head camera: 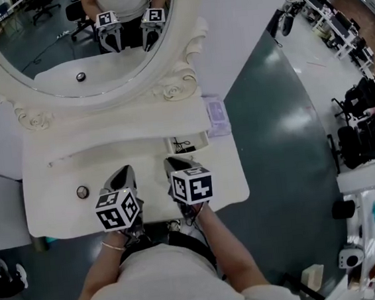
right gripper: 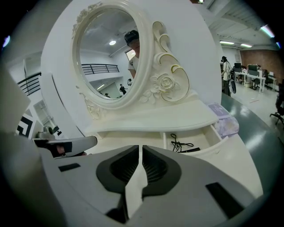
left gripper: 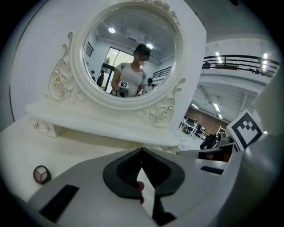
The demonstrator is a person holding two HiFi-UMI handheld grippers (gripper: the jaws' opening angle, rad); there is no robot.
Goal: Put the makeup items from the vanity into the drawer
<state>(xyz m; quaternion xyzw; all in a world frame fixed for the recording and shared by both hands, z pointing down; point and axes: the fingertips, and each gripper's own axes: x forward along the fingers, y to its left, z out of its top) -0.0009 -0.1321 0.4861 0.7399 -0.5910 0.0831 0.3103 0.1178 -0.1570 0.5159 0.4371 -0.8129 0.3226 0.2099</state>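
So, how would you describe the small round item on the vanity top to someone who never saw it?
Find the white vanity with the oval mirror. On its top, near the left edge, lies a small round compact. It is the only loose thing on that surface, dark-rimmed against the white.

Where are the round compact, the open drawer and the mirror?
round compact (head camera: 82, 191), head view, middle of its top.
open drawer (right gripper: 203, 138), right gripper view, bare floor inside.
mirror (head camera: 51, 54), head view, on the glass.
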